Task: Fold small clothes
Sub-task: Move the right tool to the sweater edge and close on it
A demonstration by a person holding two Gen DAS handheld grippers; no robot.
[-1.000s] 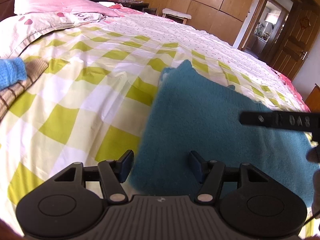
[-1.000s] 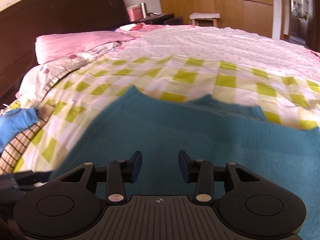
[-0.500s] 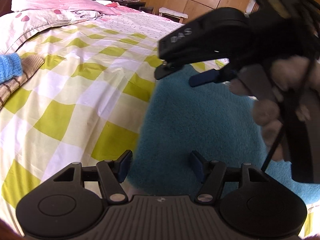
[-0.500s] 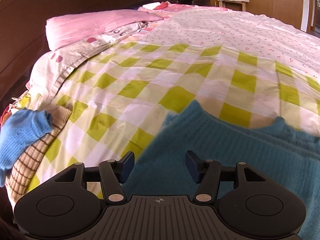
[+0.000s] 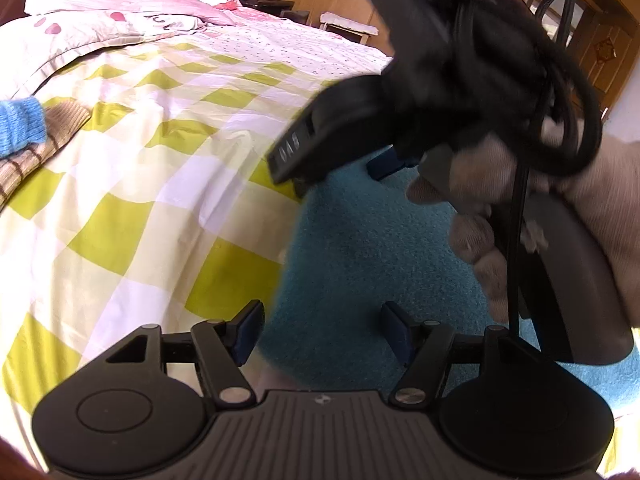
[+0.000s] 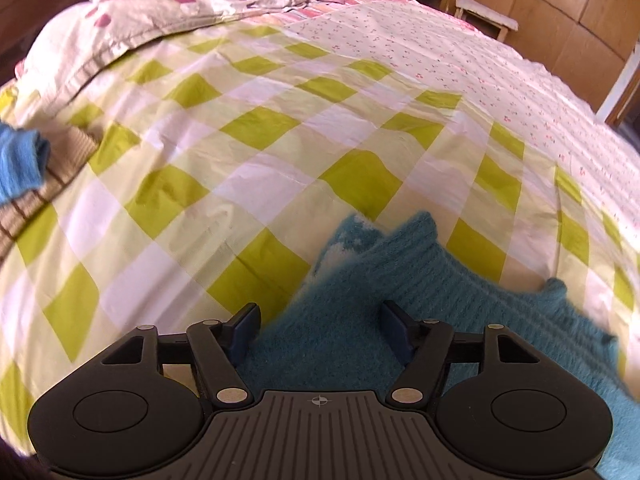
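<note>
Now we see the teal sweater (image 6: 352, 320) flat on the checked bed cover (image 6: 248, 128). Our right gripper (image 6: 320, 330), jaws just widened, stands spread over its collar corner; our left gripper (image 5: 322, 330) is spread above its left edge, pads pressing nothing.

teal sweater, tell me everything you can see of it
The teal sweater is a fuzzy knit with a ribbed band along its far edge and a small white patch near one corner. It lies spread on the checked bedspread; the far corner looks slightly lifted or folded. Both grippers hang over it with fingers apart, gripping nothing. Its near and right parts run out of frame.
</note>
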